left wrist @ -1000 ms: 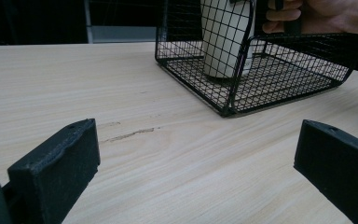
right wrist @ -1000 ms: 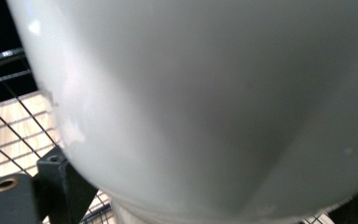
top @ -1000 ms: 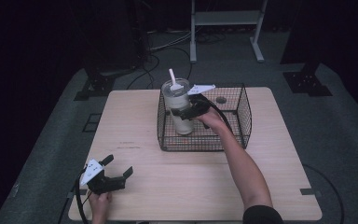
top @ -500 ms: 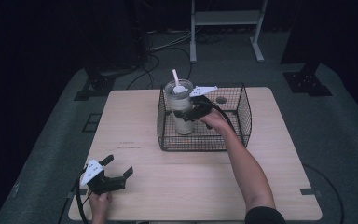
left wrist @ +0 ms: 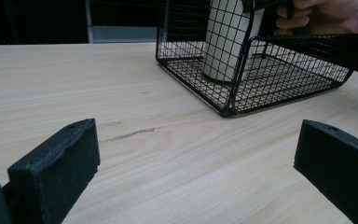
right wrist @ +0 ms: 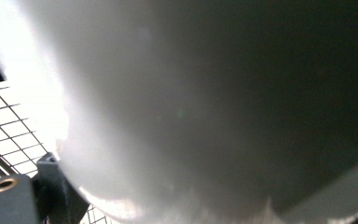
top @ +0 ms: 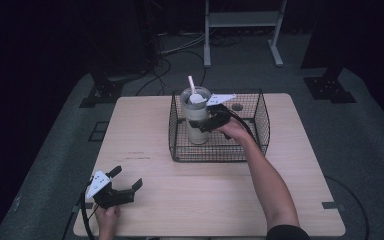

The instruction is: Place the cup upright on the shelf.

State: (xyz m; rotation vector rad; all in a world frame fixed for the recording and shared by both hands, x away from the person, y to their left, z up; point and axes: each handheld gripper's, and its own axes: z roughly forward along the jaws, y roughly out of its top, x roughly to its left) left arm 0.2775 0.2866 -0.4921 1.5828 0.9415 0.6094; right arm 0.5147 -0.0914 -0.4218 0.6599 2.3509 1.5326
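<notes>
- Inside the black wire basket (top: 260,120), the white tumbler (top: 196,122) with a straw (top: 191,83) stands upright, pinched by the right gripper (top: 206,122).
- Meanwhile the left gripper (top: 126,184) rests near the wooden table's (top: 180,195) front corner, jaws spread wide around nothing.

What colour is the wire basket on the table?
The wire basket is black, a grid of thin wires. The left gripper view shows it best.

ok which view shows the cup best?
High view: the whole cup stands upright in the wire basket, straw on top, right gripper at its side. Left gripper view shows only its lower body through the mesh. Right gripper view is too close, a blurred white wall.
</notes>
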